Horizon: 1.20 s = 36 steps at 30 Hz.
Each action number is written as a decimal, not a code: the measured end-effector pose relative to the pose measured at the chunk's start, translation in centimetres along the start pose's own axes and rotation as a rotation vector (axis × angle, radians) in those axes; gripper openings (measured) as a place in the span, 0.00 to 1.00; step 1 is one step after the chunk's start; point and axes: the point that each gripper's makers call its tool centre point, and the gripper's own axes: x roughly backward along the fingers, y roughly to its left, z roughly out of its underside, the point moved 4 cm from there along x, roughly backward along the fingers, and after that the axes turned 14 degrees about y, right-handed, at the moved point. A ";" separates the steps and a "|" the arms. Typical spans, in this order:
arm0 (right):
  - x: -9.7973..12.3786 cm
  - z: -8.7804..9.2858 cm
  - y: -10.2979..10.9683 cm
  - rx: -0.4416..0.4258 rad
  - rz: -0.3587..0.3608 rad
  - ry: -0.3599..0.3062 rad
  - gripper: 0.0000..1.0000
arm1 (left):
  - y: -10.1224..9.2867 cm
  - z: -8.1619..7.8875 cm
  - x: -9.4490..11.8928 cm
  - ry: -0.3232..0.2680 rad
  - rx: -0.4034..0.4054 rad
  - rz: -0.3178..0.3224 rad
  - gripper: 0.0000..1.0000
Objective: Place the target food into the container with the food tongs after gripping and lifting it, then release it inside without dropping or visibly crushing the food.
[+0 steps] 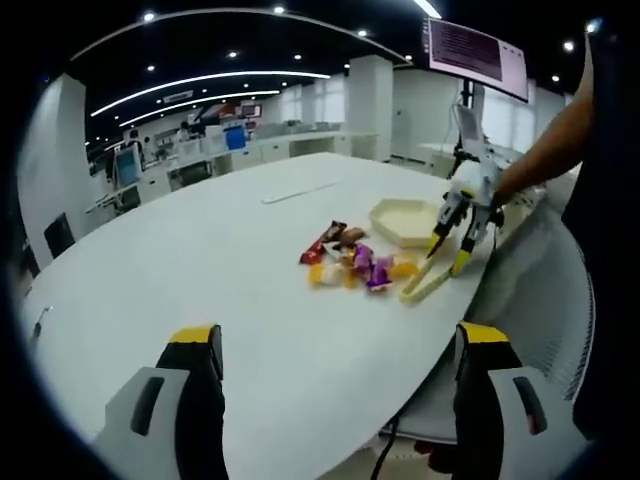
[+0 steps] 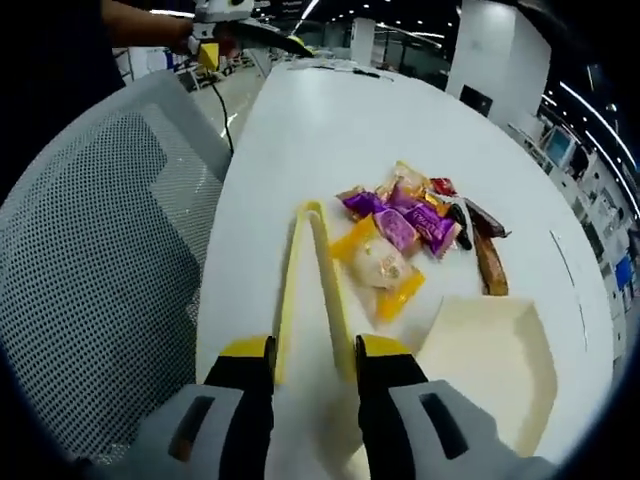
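Left gripper view:
Left gripper (image 1: 335, 345): hovering over the near edge of the white table (image 1: 200, 260), jaws standing wide apart, nothing between them.
Right gripper (image 1: 453, 243): reaching in from the right, yellow-tipped jaws pointing down onto the tongs (image 1: 428, 280).
Tongs: pale yellow, lying on the table just right of the sweets (image 1: 352, 262).
Sweets: sitting in a loose pile mid-table, wrappers purple, orange, yellow, red and brown.
Container (image 1: 403, 220): cream, shallow, lying just behind the pile, nothing visible inside.
Chair (image 1: 525, 290): mesh-backed, standing at the table's right edge.

Right gripper view:
Right gripper (image 2: 312, 365): jaws closing in on the two yellow tong arms (image 2: 300, 290), one jaw outside each arm; firm clamp or light touch, cannot tell.
Tongs: arms running away from the jaws and joining at the far hinge end, lying on the table (image 2: 300, 130); holding no food.
Sweets (image 2: 405, 235): lying just right of the tongs, a yellow-wrapped one nearest, purple ones behind, brown ones at the far right.
Container (image 2: 495, 355): lying right of the jaws, near the pile.
Left gripper (image 2: 215, 30): showing at the top, in the person's hand.
Chair (image 2: 100, 260): mesh, standing left of the table.
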 end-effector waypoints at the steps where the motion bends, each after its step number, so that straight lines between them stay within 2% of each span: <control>1: 0.0 0.1 0.1 0.002 -0.002 0.011 0.33 | 0.0 -0.2 0.1 -0.005 0.008 -0.010 0.92; 3: 0.1 0.0 -0.6 -0.061 -0.008 -0.015 0.28 | -0.3 -0.8 0.5 -0.022 0.024 -0.026 0.92; 5: 0.0 0.2 -0.7 -0.042 0.021 0.011 0.22 | -1.0 -1.1 0.8 -0.023 0.024 -0.037 0.92; 9: -0.2 0.1 -0.8 -0.039 0.032 0.041 0.10 | -1.8 -1.4 1.1 -0.021 0.029 -0.060 0.92; 11: -0.1 0.3 -1.0 -0.103 0.022 0.035 0.06 | -2.1 -1.4 1.1 -0.016 0.017 -0.071 0.91; 12: -0.2 0.4 -1.0 -0.144 0.003 0.028 0.05 | -2.1 -1.5 1.1 -0.011 0.012 -0.075 0.91; 16: 0.2 0.7 -0.7 -0.125 -0.012 0.032 0.04 | -1.6 -1.7 1.2 -0.016 0.024 -0.089 0.89; 22: 1.5 0.8 -0.6 -0.166 -0.054 0.024 0.03 | -1.0 -2.6 0.9 -0.053 0.039 -0.061 0.94; 25: 2.6 0.7 -0.1 -0.188 -0.073 0.024 0.02 | -1.0 -3.2 0.7 -0.058 0.013 -0.028 0.97; 34: 4.7 -0.2 -0.1 -0.160 -0.019 0.003 0.01 | 0.0 -4.8 0.1 -0.081 -0.054 0.026 0.99; 36: 5.2 -0.7 -0.3 -0.126 0.007 -0.014 0.01 | 0.1 -5.0 0.1 -0.081 -0.065 0.036 0.99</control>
